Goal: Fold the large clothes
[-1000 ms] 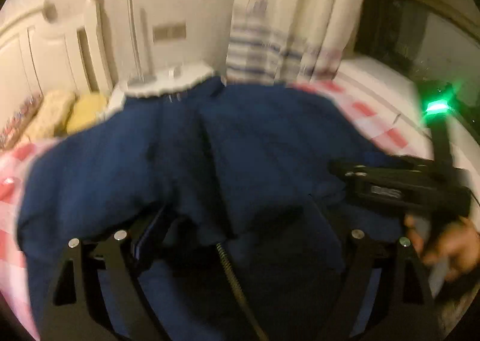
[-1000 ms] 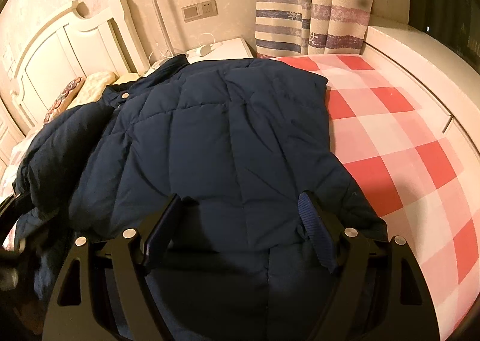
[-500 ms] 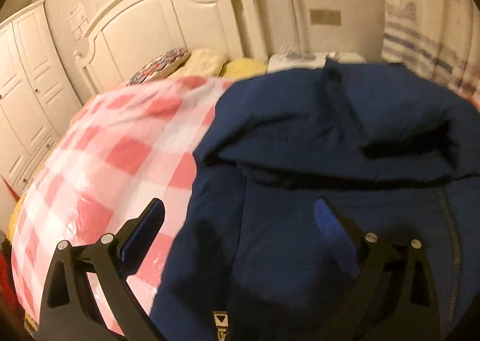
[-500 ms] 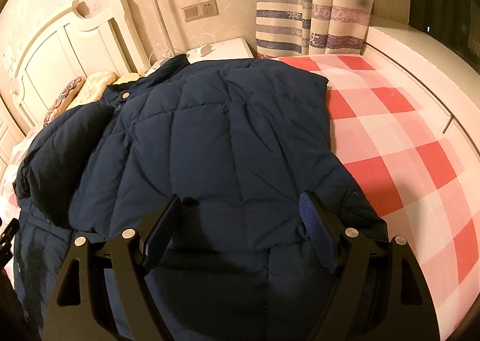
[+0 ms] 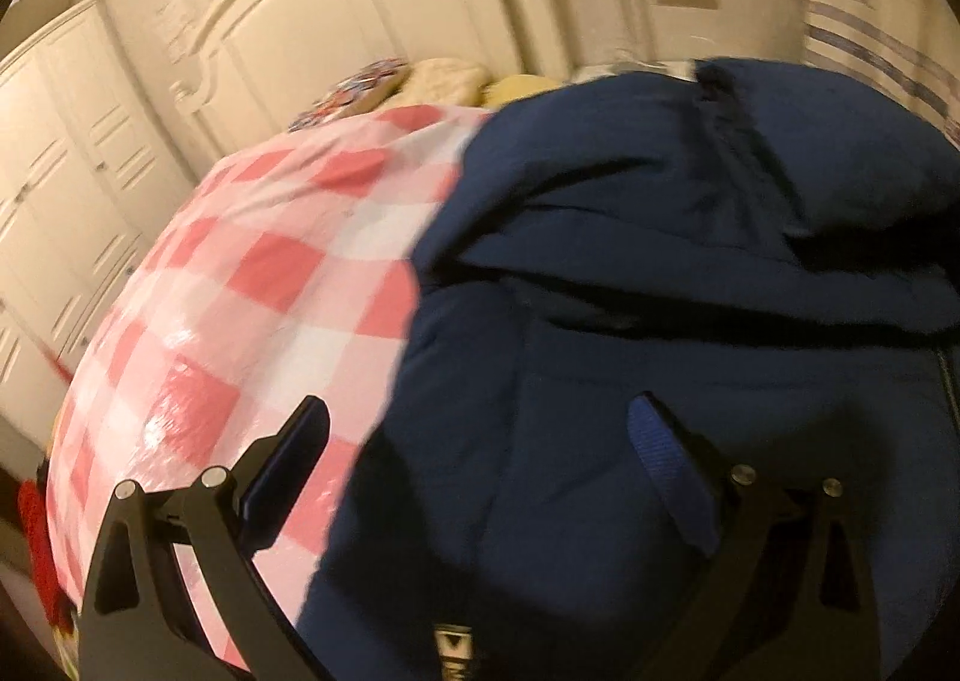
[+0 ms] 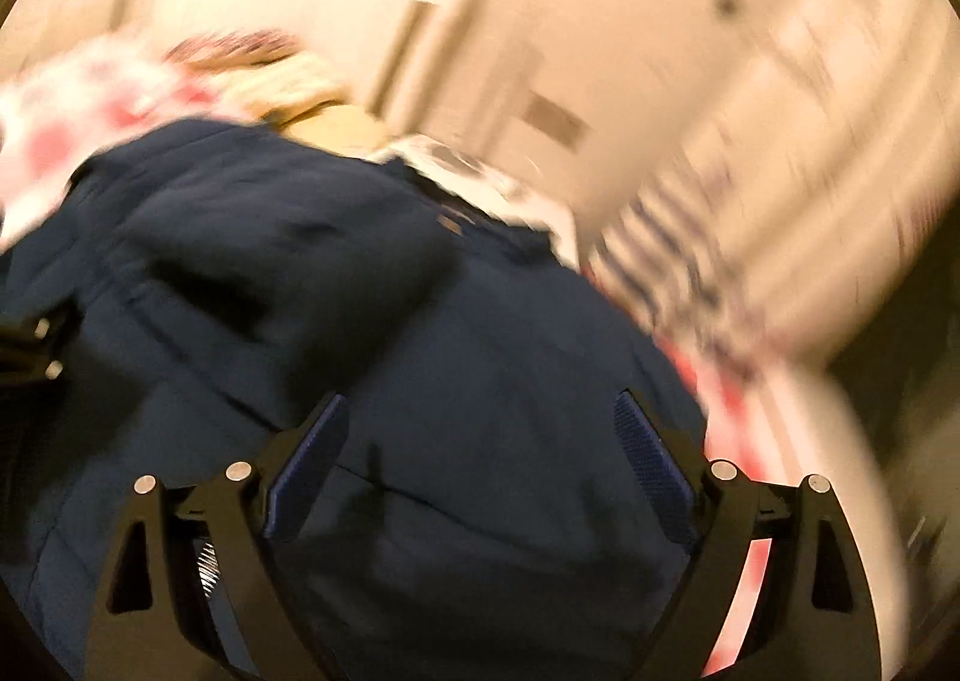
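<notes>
Checked bedspread: one navy jacket, two pillows.

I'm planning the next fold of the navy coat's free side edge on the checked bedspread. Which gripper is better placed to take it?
Probably left. The left gripper is open and straddles the navy coat's side edge beside the checked bedspread. The right gripper, also open, hangs over mid-coat in a blurred view.
</notes>
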